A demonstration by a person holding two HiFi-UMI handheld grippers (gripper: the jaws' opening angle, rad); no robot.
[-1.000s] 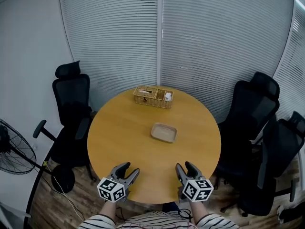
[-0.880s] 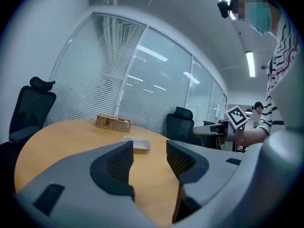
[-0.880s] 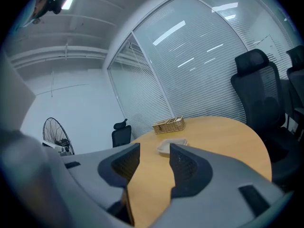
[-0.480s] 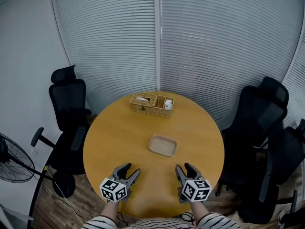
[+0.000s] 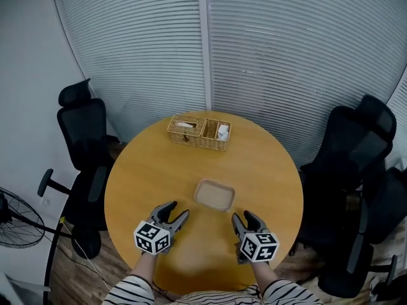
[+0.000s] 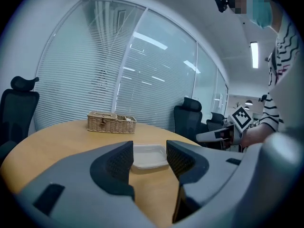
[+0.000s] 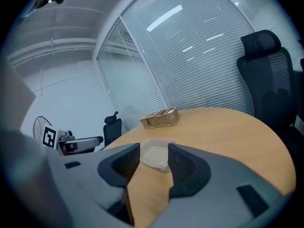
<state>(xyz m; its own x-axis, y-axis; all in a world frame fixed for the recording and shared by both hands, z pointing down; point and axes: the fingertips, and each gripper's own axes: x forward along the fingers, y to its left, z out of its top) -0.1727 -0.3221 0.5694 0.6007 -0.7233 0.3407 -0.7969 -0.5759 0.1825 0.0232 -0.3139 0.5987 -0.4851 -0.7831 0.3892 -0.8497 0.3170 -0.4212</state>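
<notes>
A shallow clear plastic container (image 5: 214,195) lies near the middle of the round wooden table (image 5: 146,170). A wicker basket (image 5: 198,132) with several compartments stands at the far edge. My left gripper (image 5: 176,210) hovers over the table just short of the container's left side, open and holding nothing. My right gripper (image 5: 244,216) hovers near the container's right corner, also open and holding nothing. In the left gripper view the container (image 6: 149,156) shows between the jaws, with the basket (image 6: 111,122) beyond. In the right gripper view the container (image 7: 154,156) sits just past the jaws, with the basket (image 7: 160,118) behind.
Black office chairs stand at the table's left (image 5: 86,132) and right (image 5: 350,151). A floor fan (image 5: 13,224) is at the lower left. A glass wall with blinds (image 5: 254,49) runs behind the table.
Both grippers have moved forward over the table towards the clear container, which now shows closer between each pair of jaws. Both stay open.
</notes>
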